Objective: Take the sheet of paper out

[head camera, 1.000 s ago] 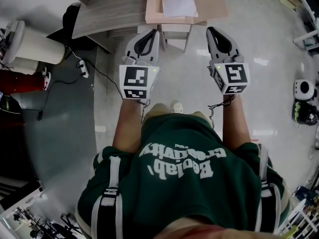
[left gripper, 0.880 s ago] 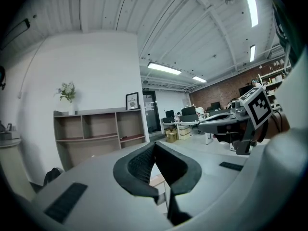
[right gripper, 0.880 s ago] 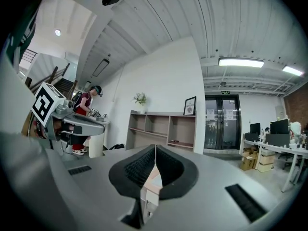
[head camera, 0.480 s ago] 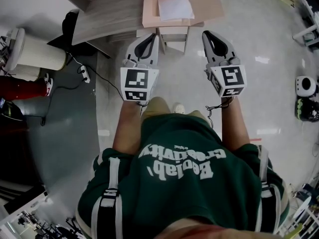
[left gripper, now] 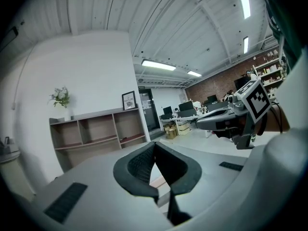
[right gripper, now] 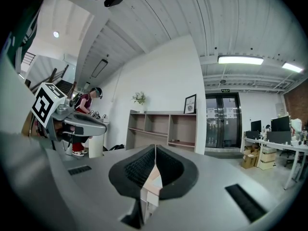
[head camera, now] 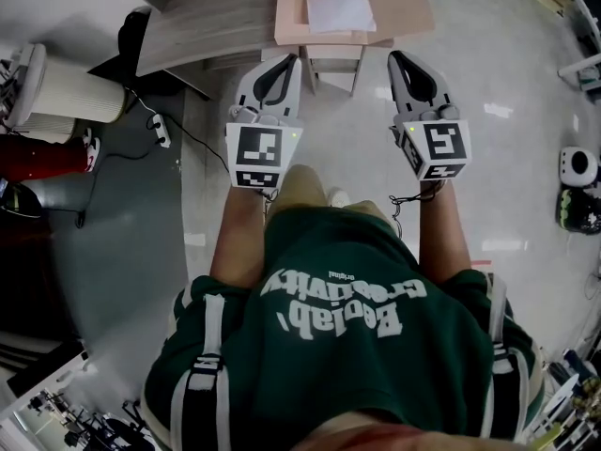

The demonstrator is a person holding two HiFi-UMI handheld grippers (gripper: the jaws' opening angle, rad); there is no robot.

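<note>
Holding the left gripper (head camera: pixel 282 64) and the right gripper (head camera: pixel 402 61) forward, side by side and about level. Pressing the jaws of each one fully together, pad against pad, and gripping nothing.

Standing just short of a small stand (head camera: pixel 329 62), visible between the two grippers. Finding beyond it, apparently resting on its top, an open cardboard box (head camera: pixel 289 17), and inside the box the white sheet of paper (head camera: pixel 338 7), lying flat.

Judging the sheet to be ahead of both grippers and below their line, between the two and about equally near to each. Not managing to tell its long axis, looking almost square from above.

Getting the sheet only from the head view. Getting from the gripper views only wooden shelves (left gripper: pixel 96 131), a white wall and the opposite gripper, plus a pale sliver under the closed pads, too small for naming.
</note>
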